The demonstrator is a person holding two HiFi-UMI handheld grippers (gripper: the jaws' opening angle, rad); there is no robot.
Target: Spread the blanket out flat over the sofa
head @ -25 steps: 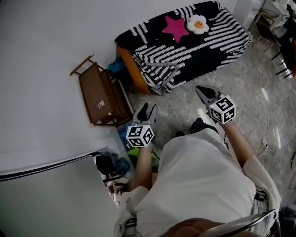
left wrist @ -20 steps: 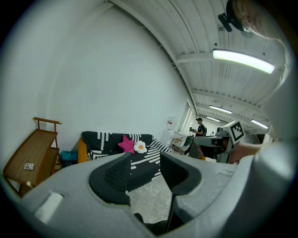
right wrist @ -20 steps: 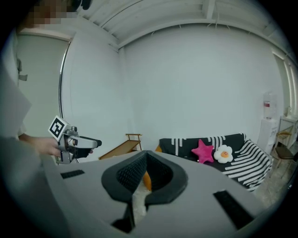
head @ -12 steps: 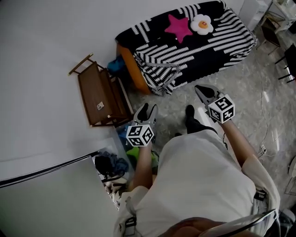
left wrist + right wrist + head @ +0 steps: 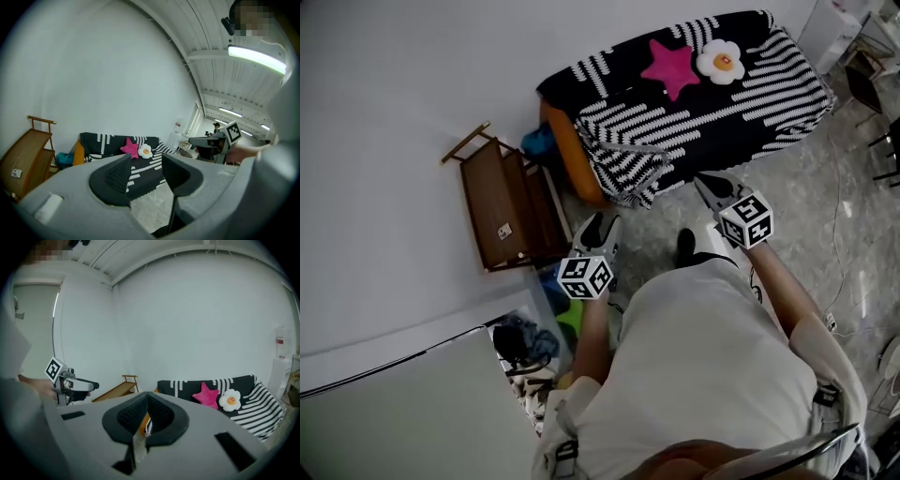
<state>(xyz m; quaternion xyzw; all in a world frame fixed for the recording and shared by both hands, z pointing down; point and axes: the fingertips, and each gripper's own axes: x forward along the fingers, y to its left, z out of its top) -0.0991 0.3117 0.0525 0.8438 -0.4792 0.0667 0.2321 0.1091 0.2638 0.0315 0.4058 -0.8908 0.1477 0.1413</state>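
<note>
A black-and-white striped blanket (image 5: 703,122) lies over the sofa (image 5: 565,150), whose orange end shows at the left. The blanket's front-left corner hangs bunched toward the floor. A pink star cushion (image 5: 670,67) and a flower cushion (image 5: 720,61) rest on top. My left gripper (image 5: 599,223) is held open in the air, short of the sofa's left corner, with nothing between its jaws (image 5: 145,171). My right gripper (image 5: 705,182) hangs just before the sofa's front edge, shut and empty (image 5: 147,397). Neither touches the blanket (image 5: 101,140).
A brown wooden rack (image 5: 502,202) leans by the wall left of the sofa, with a blue bundle (image 5: 539,142) between them. Clutter (image 5: 525,342) and a green item (image 5: 570,314) lie near my left side. Cables (image 5: 839,216) run over the marble floor; chairs (image 5: 877,94) stand at the right.
The person has stepped toward the sofa, so its front corner now sits closer to both grippers. The grippers keep the same pose and jaw state.
</note>
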